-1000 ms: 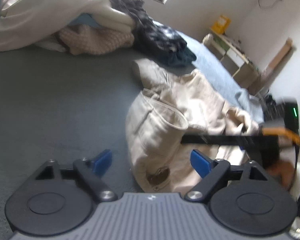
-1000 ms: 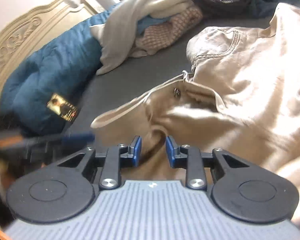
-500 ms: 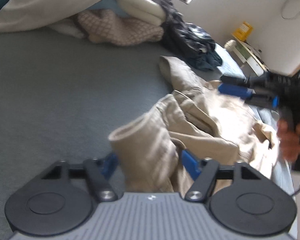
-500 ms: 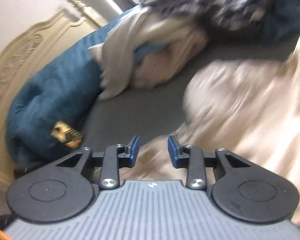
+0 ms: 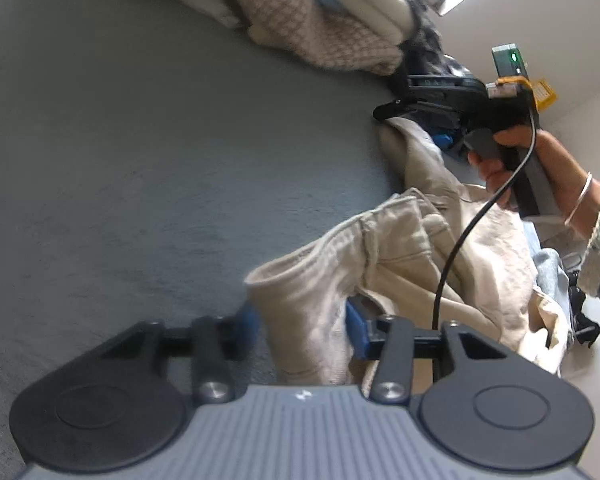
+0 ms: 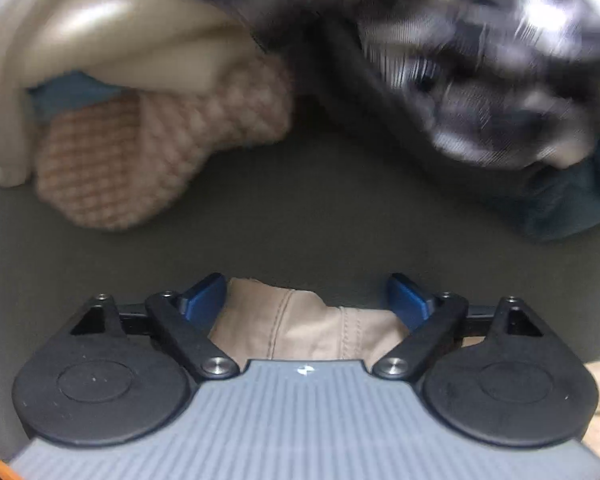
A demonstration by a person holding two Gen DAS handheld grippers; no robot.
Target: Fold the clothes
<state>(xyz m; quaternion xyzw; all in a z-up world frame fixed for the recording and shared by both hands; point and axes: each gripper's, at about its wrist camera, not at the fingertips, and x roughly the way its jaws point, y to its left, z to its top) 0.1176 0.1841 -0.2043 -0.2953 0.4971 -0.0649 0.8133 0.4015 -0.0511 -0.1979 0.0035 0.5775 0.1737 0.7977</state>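
Beige trousers [image 5: 412, 248] lie crumpled on the grey bed sheet [image 5: 140, 160]. My left gripper [image 5: 302, 326] has a raised fold of their waistband filling the gap between its blue pads, and its jaws are still closing on it. In the left wrist view a hand holds my right gripper [image 5: 412, 128] over the far end of the trousers. Its jaws are opening and stand wide. In the right wrist view the right gripper [image 6: 306, 298] has a trouser edge [image 6: 300, 328] lying low between the fingers, which do not press on it.
A clothes pile lies beyond the trousers: a pink knit [image 5: 328, 40], a cream garment [image 6: 120, 32], a dark plaid garment [image 6: 460, 60] and a dark teal one [image 6: 560, 208]. Pale blue denim [image 5: 548, 272] lies at the bed's right edge.
My left gripper came down over the waistband fold and narrowed around it. My right gripper left the trousers' near part, swung across to their far end and opened wide.
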